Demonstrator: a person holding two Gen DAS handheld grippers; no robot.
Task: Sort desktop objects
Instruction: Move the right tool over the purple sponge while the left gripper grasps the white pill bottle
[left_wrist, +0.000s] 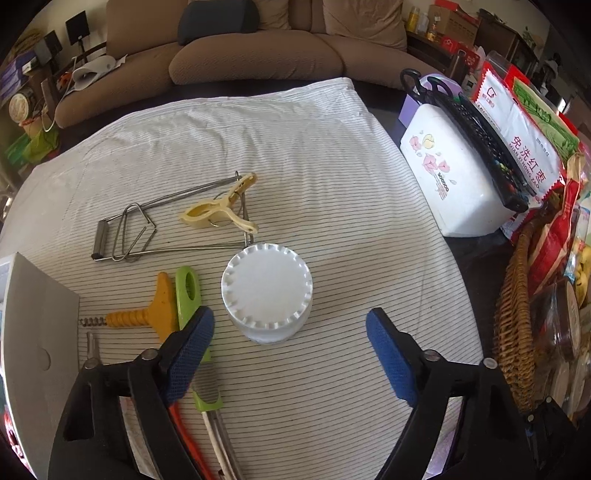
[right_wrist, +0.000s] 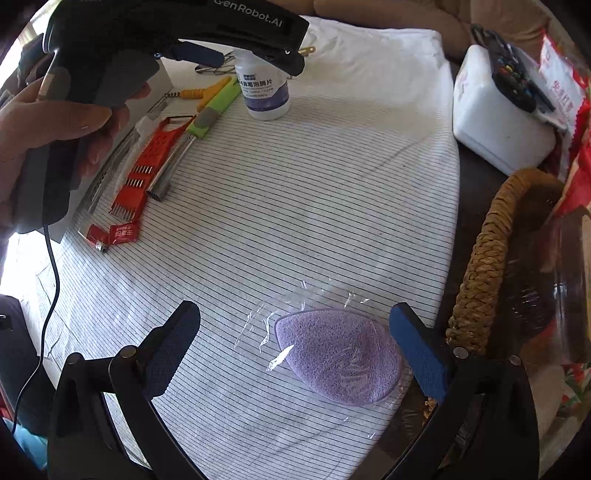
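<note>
The left gripper (left_wrist: 290, 334) hangs open over a white ribbed-lid plastic bottle (left_wrist: 267, 291) at centre frame, pads clear of it. A green-handled peeler (left_wrist: 188, 291) and an orange corkscrew (left_wrist: 147, 314) crowd its left finger. The right gripper (right_wrist: 295, 347) stands wide around a purple sponge in clear wrap (right_wrist: 340, 354), untouched; a woven wicker basket (right_wrist: 480, 280) flanks it at right.

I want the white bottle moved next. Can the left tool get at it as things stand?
Probably yes: the left tool hangs open right above the white bottle, pads wider than its cap. Only the green peeler lies close beside one pad.
</note>
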